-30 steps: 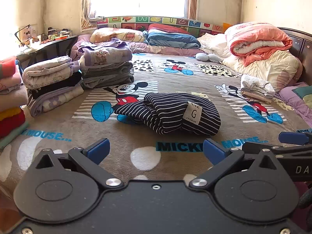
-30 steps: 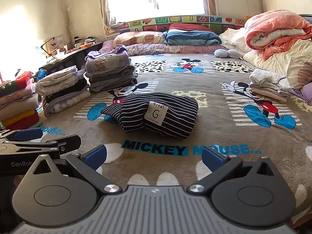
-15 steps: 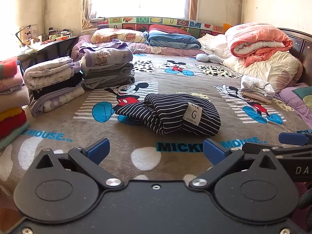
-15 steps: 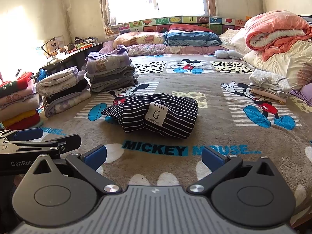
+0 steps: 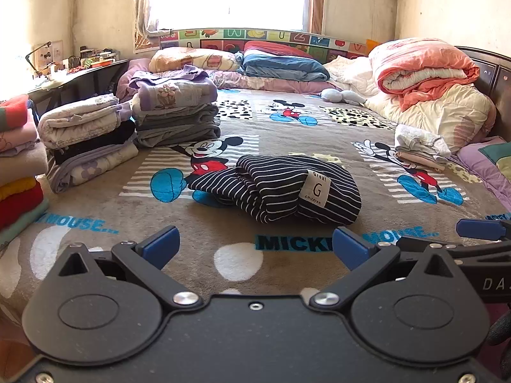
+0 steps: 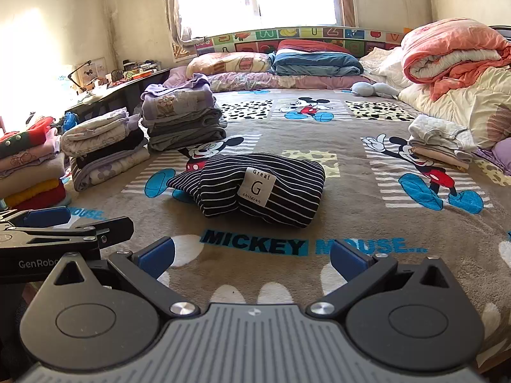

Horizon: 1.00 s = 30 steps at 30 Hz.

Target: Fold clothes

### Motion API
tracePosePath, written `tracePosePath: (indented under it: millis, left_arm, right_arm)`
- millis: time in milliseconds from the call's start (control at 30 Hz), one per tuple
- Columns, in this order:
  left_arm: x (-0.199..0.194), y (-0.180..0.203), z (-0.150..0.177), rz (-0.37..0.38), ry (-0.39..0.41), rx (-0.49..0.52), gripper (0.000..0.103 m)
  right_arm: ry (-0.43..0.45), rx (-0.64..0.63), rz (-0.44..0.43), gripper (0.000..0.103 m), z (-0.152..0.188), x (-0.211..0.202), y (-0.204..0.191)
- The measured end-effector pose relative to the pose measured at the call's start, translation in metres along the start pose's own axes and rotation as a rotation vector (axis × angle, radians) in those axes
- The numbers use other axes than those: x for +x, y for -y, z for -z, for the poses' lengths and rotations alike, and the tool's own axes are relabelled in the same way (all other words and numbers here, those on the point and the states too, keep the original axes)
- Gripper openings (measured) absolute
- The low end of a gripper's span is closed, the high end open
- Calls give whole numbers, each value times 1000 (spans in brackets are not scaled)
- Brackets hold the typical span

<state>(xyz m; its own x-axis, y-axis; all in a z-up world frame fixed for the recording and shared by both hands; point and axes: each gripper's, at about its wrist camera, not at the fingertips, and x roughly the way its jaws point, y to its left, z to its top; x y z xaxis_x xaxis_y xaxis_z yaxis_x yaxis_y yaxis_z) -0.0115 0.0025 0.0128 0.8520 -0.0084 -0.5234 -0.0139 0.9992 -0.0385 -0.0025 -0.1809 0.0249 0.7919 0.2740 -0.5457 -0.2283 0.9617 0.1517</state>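
Note:
A dark navy garment with thin white stripes (image 5: pixel 281 188) lies folded in a bundle on the Mickey Mouse blanket, a white "G" label on top; it also shows in the right wrist view (image 6: pixel 255 188). My left gripper (image 5: pixel 254 247) is open and empty, held low over the blanket in front of the garment. My right gripper (image 6: pixel 252 255) is open and empty, also short of the garment. The right gripper's finger shows at the right edge of the left wrist view (image 5: pixel 479 228); the left gripper's arm shows at the left of the right wrist view (image 6: pixel 64 233).
Stacks of folded clothes (image 5: pixel 86 140) (image 6: pixel 182 118) line the bed's left side. A small folded pile (image 6: pixel 440 140) sits at the right. Quilts (image 5: pixel 421 73) and pillows (image 5: pixel 281 63) lie at the back and right. A desk (image 6: pixel 121 86) stands far left.
Almost nothing differs. Both views have drifted very slightly; the garment has not moved and both grippers stay open.

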Motion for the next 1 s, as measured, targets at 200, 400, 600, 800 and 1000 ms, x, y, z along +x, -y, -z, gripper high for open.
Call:
tracePosePath:
  millis: [200,400,600,800,1000]
  left_arm:
    - [6,2,-1,-4,-5,6,103]
    - [21,5,1,11,-25,26,103]
    - [49,0,0,41,-64,-7,103]
    - [80,-10,-7,91,-82,-68,103]
    - [113,-15,-13,120,-77,-48,103]
  right_arm:
    - [-5,16,-11,103,-1,6,5]
    - [-4,52,-54,103,2,18,16]
    - [53,104,-97,103,7,35,36]
    - [74,193,-145,103,2,71,67]
    - [141,250,-204,103,1,113,96]
